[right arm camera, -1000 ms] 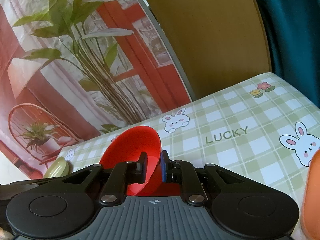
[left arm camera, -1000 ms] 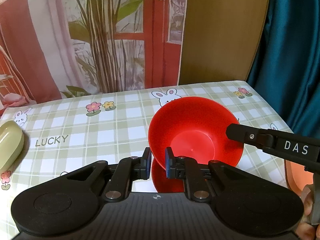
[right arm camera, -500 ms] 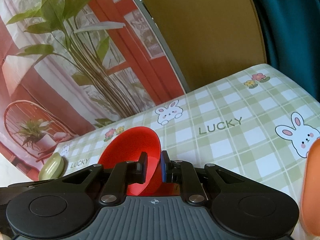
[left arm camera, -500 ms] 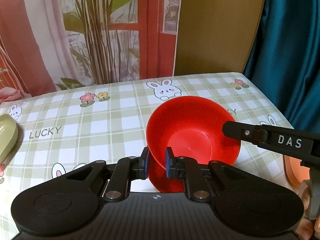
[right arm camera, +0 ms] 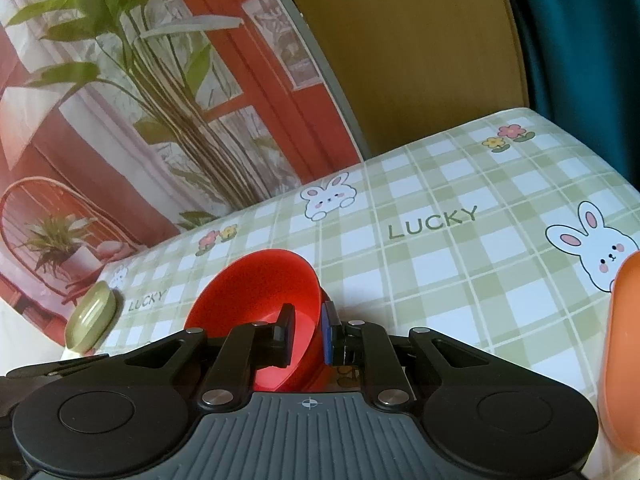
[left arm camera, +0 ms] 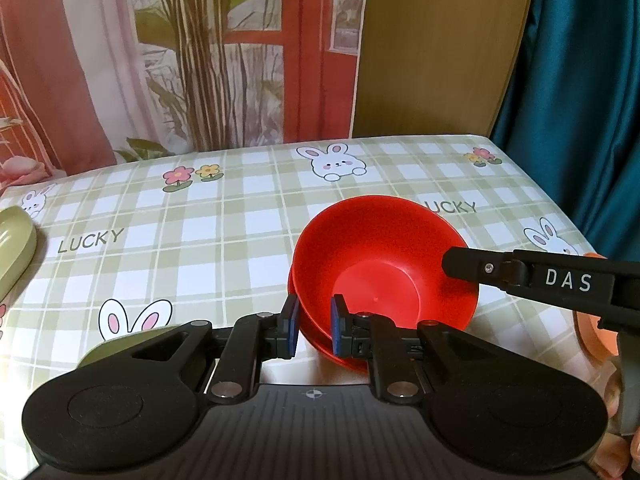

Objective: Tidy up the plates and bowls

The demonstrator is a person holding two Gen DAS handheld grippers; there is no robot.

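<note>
A red bowl (left arm camera: 380, 264) is held tilted over the checked tablecloth; a second red rim shows just under it, so it may be a nested pair. My left gripper (left arm camera: 314, 326) is shut on the bowl's near rim. My right gripper (right arm camera: 306, 330) is shut on the bowl's right rim (right arm camera: 256, 288); its finger shows in the left wrist view (left arm camera: 472, 266). An olive green dish (left arm camera: 14, 248) lies at the table's left edge, also in the right wrist view (right arm camera: 90, 316). Another green dish edge (left arm camera: 120, 346) shows under my left gripper.
An orange dish (right arm camera: 624, 360) sits at the right, close to my right gripper, also in the left wrist view (left arm camera: 592, 332). A printed backdrop (left arm camera: 180, 60) and wooden panel (left arm camera: 432, 48) stand behind the table. A teal curtain (left arm camera: 580, 80) hangs at the right.
Both grippers have carried the red bowl lower, toward the tablecloth. A green dish edge has come into view under my left gripper. Both grips are unchanged.
</note>
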